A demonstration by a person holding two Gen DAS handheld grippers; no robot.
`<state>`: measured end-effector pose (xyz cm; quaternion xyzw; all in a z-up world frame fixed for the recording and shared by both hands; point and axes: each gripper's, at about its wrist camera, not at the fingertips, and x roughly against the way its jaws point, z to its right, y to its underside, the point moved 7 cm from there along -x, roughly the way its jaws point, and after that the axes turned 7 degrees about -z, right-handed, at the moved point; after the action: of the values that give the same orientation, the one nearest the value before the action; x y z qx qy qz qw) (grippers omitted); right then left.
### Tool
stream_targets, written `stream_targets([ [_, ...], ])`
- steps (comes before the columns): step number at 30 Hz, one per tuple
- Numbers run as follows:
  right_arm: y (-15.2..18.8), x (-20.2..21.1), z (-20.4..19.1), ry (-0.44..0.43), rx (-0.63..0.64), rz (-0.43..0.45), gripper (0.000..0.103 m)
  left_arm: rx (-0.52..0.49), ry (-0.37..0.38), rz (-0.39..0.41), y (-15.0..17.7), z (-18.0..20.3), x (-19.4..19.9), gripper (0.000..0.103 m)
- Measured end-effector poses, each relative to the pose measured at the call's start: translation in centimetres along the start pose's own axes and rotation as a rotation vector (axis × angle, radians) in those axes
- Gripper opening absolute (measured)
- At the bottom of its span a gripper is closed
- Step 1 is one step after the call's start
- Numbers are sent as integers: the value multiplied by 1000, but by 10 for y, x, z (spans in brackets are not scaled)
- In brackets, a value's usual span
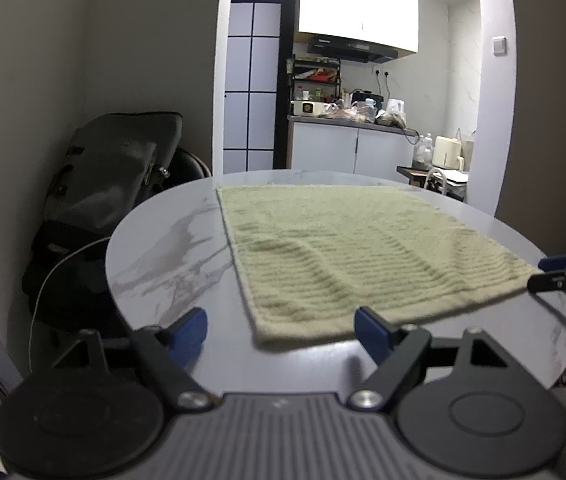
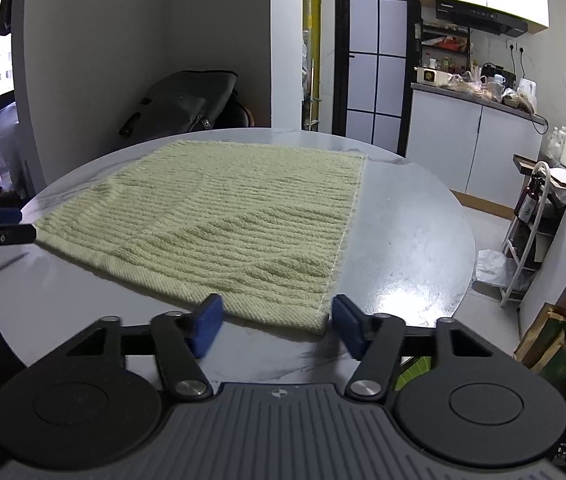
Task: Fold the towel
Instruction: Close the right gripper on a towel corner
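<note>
Left gripper [image 1: 281,330] jaws wide open at towel [image 1: 347,256] near-left corner, right gripper [image 2: 277,320] open too, straddling near-right corner; pale green towel lies flat, unfolded on round marble table [image 1: 171,248], dark bag [image 1: 115,168] behind

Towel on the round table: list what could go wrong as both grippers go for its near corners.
1. Both grippers, left and right, are open at the towel's near corners; a shallow bite may slip.
2. The table looks glossy, so the towel may slide.
3. Existing ripples could give an uneven fold.
</note>
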<state>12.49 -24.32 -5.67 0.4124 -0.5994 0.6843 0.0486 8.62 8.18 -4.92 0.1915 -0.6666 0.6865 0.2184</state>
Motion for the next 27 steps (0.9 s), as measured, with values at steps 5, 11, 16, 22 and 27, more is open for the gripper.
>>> stream_targets([
  [5, 1, 2, 2, -4, -1, 8, 30, -43, -6, 25, 6, 2, 3, 83],
  [11, 0, 2, 14, -7, 3, 44, 19, -53, 10, 55, 11, 6, 7, 83],
  [16, 0, 4, 13, -11, 22, 38, 17, -68, 14, 73, 15, 6, 8, 83],
  [22, 0, 5, 13, -10, 25, 35, 13, -73, 25, 77, 15, 4, 6, 83],
  [27, 0, 5, 13, -11, 24, 34, 13, -53, 56, 82, 13, 0, 4, 81],
])
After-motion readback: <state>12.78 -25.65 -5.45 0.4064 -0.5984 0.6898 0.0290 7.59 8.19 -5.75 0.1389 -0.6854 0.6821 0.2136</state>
